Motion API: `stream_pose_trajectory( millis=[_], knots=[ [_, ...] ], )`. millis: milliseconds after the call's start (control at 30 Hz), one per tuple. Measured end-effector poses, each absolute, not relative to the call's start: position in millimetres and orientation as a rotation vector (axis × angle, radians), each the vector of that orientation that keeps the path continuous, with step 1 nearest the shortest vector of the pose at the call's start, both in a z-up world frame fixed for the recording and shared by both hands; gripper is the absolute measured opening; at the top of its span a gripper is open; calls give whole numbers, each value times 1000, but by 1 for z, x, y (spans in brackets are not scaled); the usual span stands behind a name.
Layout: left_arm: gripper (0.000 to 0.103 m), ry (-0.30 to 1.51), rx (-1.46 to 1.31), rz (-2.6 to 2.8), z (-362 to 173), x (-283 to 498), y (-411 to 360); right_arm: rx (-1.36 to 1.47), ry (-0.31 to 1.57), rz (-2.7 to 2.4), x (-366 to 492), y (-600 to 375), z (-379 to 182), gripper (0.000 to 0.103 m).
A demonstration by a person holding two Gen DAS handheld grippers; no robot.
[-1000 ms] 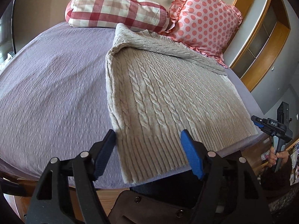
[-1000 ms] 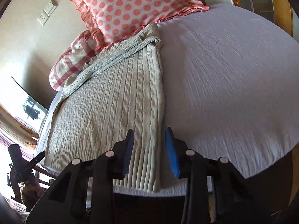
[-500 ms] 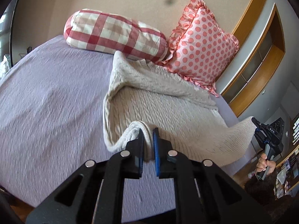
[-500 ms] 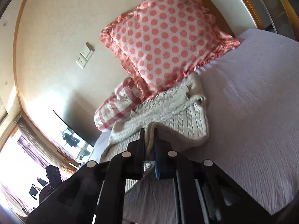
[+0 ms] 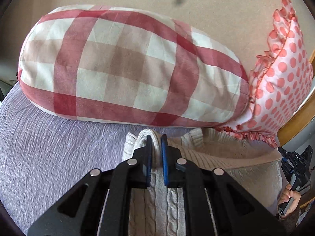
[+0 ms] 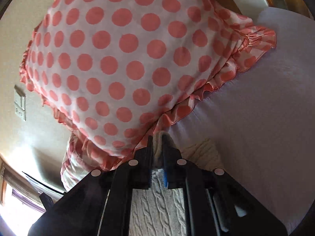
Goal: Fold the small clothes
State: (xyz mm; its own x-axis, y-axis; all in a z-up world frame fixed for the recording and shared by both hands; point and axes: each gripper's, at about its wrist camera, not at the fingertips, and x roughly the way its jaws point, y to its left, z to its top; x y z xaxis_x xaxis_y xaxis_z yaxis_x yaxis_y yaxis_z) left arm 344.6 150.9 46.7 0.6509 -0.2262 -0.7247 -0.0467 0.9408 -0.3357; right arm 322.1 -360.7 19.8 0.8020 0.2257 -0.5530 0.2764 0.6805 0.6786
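A beige cable-knit sweater point(image 5: 226, 157) lies on the lilac bed. My left gripper point(image 5: 155, 145) is shut on a fold of its hem, held over the sweater's top edge just in front of the checked pillow point(image 5: 128, 68). My right gripper point(image 6: 157, 145) is shut on another fold of the sweater point(image 6: 157, 206), right under the frilled edge of the polka-dot pillow point(image 6: 122, 59). The right gripper and the hand holding it also show at the right edge of the left wrist view point(image 5: 295, 169).
The lilac bedspread point(image 5: 49, 157) stretches to the left and, in the right wrist view point(image 6: 256, 118), to the right. A beige wall point(image 5: 196, 4) and a wooden frame point(image 5: 295, 122) stand behind the pillows. A wall socket point(image 6: 20, 104) sits at left.
Both grippers closed on the sweater's hem at the near bed edge, lifted it and carried it forward over the sweater's body up to the pillows.
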Motion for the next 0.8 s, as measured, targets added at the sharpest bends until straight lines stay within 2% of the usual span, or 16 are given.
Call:
stream_pose_trajectory(
  millis=[67, 100, 133, 200, 233, 267, 300, 433, 633, 800],
  knots=[
    [9, 901, -367, -82, 35, 359, 153, 833, 717, -134, 337, -367, 13, 24],
    [11, 910, -383, -79, 32, 363, 155, 838, 732, -173, 342, -372, 12, 51],
    [13, 911, -401, -86, 32, 364, 157, 852, 721, -191, 343, -378, 13, 72],
    [25, 879, -402, -69, 42, 359, 163, 861, 639, -177, 335, -386, 24, 75],
    [46, 855, -385, -53, 50, 354, 166, 846, 593, -158, 327, -388, 34, 75],
    [61, 829, -370, -53, 59, 346, 170, 826, 555, -129, 317, -387, 43, 75],
    [65, 811, -363, -71, 66, 338, 173, 795, 533, -92, 308, -383, 53, 75],
    [73, 859, -363, -192, 65, 307, 179, 668, 543, 80, 277, -346, 71, 81],
    [69, 1013, -479, -242, 13, 302, 184, 584, 513, 201, 249, -298, 66, 82],
    [66, 1004, -559, -303, 5, 299, 181, 571, 525, 208, 251, -286, 56, 83]
  ],
)
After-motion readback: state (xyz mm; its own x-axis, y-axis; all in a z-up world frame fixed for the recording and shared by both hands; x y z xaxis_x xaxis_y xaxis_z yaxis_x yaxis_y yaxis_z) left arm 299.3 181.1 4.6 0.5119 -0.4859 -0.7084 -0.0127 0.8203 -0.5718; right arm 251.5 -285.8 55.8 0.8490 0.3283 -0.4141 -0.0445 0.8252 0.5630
